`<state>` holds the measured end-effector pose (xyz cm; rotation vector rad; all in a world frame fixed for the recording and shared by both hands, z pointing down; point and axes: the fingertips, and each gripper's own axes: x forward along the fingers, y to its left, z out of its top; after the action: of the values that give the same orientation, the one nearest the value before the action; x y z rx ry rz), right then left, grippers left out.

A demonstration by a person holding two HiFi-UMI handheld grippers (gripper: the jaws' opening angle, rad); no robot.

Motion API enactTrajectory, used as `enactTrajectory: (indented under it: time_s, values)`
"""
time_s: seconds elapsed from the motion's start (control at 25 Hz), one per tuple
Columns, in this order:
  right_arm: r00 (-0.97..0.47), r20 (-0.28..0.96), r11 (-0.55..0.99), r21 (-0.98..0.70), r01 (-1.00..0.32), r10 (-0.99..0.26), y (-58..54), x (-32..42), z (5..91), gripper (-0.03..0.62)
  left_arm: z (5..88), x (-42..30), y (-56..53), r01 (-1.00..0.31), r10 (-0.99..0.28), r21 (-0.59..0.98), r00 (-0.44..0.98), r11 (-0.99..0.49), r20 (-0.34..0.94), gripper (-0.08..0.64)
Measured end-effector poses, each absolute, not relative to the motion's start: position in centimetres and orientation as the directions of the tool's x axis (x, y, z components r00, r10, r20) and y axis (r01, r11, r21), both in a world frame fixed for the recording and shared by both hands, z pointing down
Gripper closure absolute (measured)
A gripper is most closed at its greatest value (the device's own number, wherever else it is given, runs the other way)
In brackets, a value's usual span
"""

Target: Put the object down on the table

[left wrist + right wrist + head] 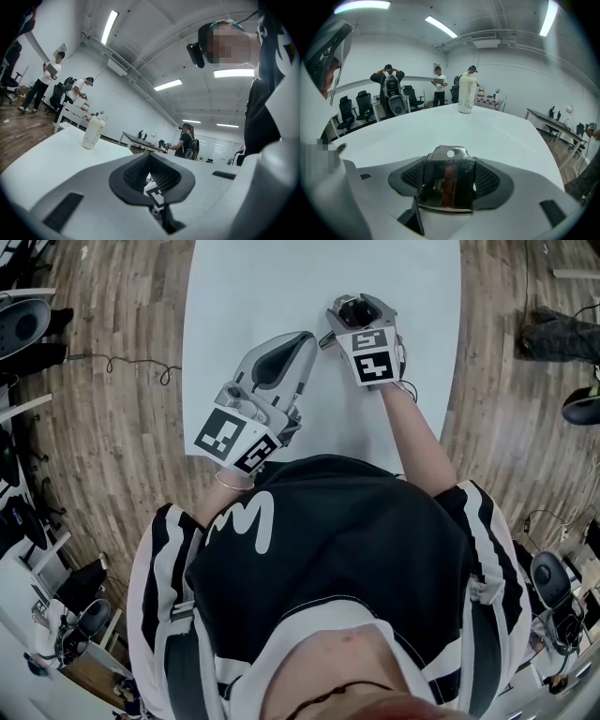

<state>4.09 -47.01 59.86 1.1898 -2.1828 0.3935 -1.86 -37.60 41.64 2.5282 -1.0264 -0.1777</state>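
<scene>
Right gripper view first, asks the student: what is the dark, shiny thing at centre?

Tutor: (a) A flat, glossy packet [447,183] of dark, crinkled film, with a rounded tab and a punched round hole at its top. The right gripper [449,161] is clamped on it, and ribbed black pads [490,180] press it from either side. It is held over the white table [440,126], which is smooth and matt. Whether its lower edge touches the surface cannot be told.

Student: And the left gripper [150,157]?

Tutor: (b) Its pale grey shells carry the same ribbed black lining. The tips meet in a peak, with nothing gripped. Through the slit beneath them shows a black-and-white square marker [154,196] on the right gripper's cube. In the head view the two tools sit close together over the near end of the table, the left one angled toward the right.

Student: Anything else on the table?

Tutor: (c) One tall cream tumbler [465,95] with a lid, upright at the far end, well apart from the packet. The floor [112,427] is of small wooden parquet blocks.
</scene>
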Motion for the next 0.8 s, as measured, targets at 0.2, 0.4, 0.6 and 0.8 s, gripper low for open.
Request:
enactTrajectory:
  time_s: [0.2,0.4,0.6,0.8]
  values:
    - [-0.397,0.646,0.549,0.041,-0.835,-0.652,-46.1,3.6,60.4,0.284,41.7,-1.9,-36.7,-0.637,-0.683,0.411,0.729,-0.652,0.046,0.557]
    - [-0.401,0.647,0.558,0.047,-0.828,-0.649,-46.1,3.7,60.4,0.284,40.7,-1.3,-36.7,-0.632,-0.677,0.391,0.735,-0.669,0.029,0.557]
    - [-0.402,0.637,0.579,0.086,-0.811,-0.657,-45.7,4.1,59.7,0.282,40.1,-0.6,-36.2,-0.631,-0.672,0.374,0.74,-0.679,0.029,0.557]
    - [-0.41,0.58,0.553,0.086,-0.829,-0.704,-45.7,4.9,58.4,0.282,40.0,-0.1,-35.4,-0.636,-0.673,0.355,0.739,-0.685,0.028,0.555]
